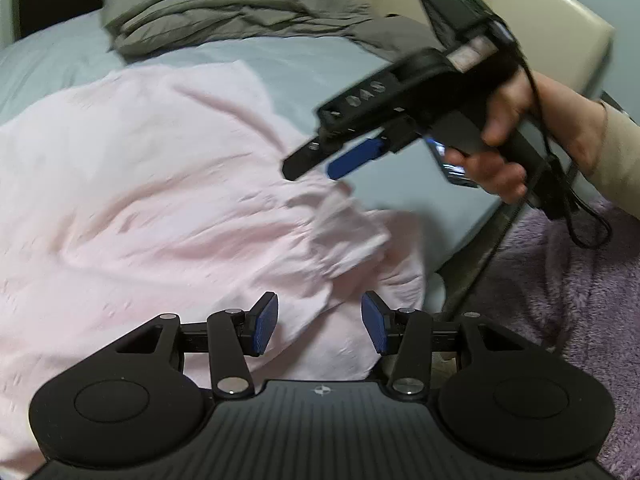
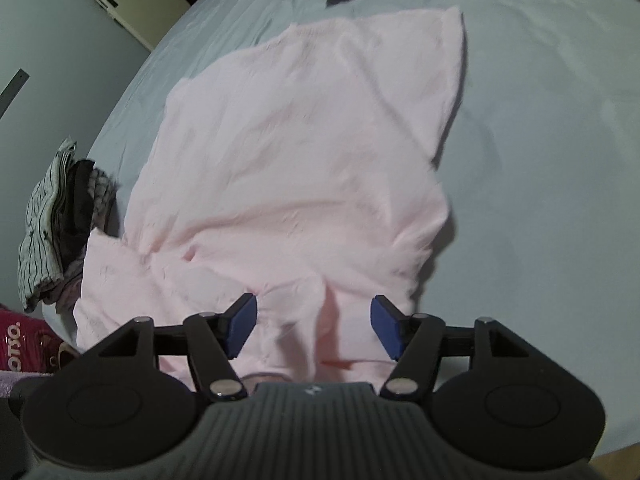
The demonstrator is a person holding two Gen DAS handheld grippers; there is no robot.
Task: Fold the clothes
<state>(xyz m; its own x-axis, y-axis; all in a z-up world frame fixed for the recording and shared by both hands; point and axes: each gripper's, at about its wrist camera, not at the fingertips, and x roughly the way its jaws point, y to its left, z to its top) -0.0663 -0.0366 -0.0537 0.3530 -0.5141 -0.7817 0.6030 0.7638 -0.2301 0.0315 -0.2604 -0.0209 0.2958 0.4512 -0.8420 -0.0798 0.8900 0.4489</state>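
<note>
A pale pink garment (image 1: 160,200) (image 2: 300,152) lies spread and wrinkled on the light blue bed sheet (image 2: 540,160). My left gripper (image 1: 320,326) hovers over the garment's near edge, its blue pads (image 1: 264,324) apart with only loose cloth below them. My right gripper (image 2: 314,326) stands open over a bunched fold at the garment's near end, and its pads do not press on the cloth. In the left wrist view the right gripper (image 1: 316,168) is held by a hand (image 1: 500,140) above the garment's right side.
A grey duvet (image 1: 208,8) is heaped at the far end of the bed. A pile of striped and dark clothes (image 2: 60,216) sits at the bed's left edge, above a pink bag (image 2: 20,344). A purple fuzzy blanket (image 1: 560,300) lies to the right.
</note>
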